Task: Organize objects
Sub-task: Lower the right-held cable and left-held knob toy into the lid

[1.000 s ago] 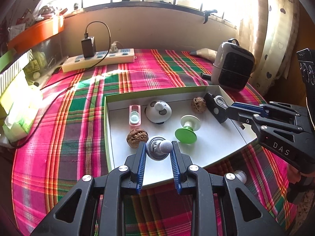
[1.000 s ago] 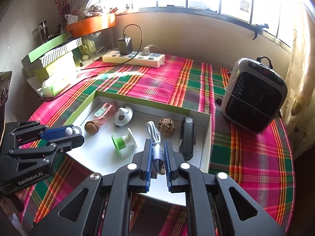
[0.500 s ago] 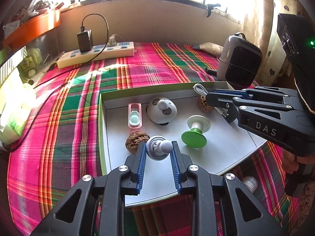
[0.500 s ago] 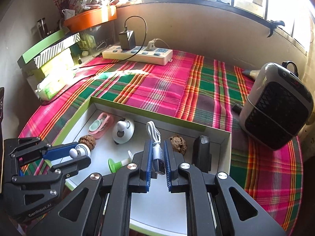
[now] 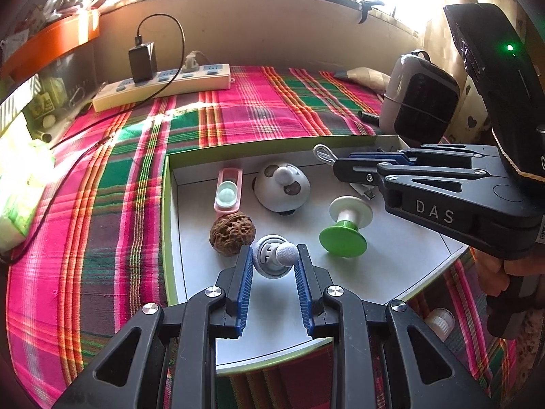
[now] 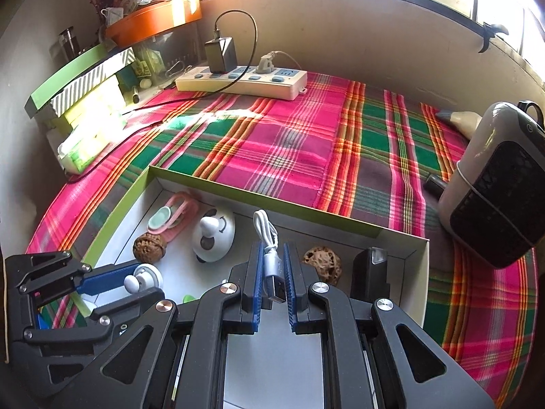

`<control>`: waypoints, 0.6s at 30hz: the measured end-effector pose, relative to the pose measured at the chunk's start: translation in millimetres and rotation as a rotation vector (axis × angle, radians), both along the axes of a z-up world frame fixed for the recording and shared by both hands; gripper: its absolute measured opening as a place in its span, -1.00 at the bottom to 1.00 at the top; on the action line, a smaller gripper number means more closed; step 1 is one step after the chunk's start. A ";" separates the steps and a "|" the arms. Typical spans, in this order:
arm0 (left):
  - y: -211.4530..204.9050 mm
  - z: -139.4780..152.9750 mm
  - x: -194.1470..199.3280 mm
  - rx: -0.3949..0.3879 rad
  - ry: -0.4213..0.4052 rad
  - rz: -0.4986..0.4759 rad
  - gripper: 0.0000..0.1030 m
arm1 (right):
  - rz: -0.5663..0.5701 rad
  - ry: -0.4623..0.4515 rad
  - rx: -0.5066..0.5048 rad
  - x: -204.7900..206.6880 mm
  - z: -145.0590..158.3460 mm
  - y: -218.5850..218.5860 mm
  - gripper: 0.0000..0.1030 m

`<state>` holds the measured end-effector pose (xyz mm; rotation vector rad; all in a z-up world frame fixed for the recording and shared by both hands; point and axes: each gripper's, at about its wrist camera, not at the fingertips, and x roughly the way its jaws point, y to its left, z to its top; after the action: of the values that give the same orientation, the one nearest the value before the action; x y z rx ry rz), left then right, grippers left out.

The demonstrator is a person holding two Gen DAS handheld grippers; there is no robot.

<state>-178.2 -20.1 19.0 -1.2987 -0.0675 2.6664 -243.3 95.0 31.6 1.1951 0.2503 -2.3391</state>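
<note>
A white tray with a green rim (image 5: 165,204) (image 6: 259,197) lies on the plaid cloth. My left gripper (image 5: 275,259) is shut on a small grey-white knob (image 5: 276,258) above the tray's near part; it also shows in the right wrist view (image 6: 141,278). My right gripper (image 6: 273,272) is shut on a white USB cable (image 6: 269,248), held above the tray's far right; its loop shows in the left wrist view (image 5: 323,152). In the tray lie a walnut (image 5: 232,233), a pink clip (image 5: 227,195), a white panda dome (image 5: 282,188), a green-and-white spool (image 5: 344,226), a second walnut (image 6: 322,261) and a black block (image 6: 369,272).
A power strip (image 5: 163,85) with a black charger stands at the back. A small heater (image 6: 494,184) stands right of the tray. Boxes and a tissue pack (image 6: 92,126) line the left edge. A small white cap (image 5: 439,320) lies on the cloth near the tray's front right.
My right gripper has carried the cable forward and left over the tray's far side. My left gripper has held the knob nearly still above the tray.
</note>
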 end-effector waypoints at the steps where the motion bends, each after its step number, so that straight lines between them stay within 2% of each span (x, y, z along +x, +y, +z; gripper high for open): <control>1: 0.0 -0.5 0.0 -0.003 0.000 0.002 -0.56 | 0.001 -0.006 -0.001 -1.2 -0.8 -0.4 -0.75; 18: 0.0 -1.8 -1.2 -0.006 -0.003 0.005 -0.56 | -0.002 -0.047 0.007 -6.8 -11.5 -6.0 -0.75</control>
<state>-179.4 -20.1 17.3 -1.3054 -0.0639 2.6711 -250.1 89.0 20.1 1.2530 0.2409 -2.3102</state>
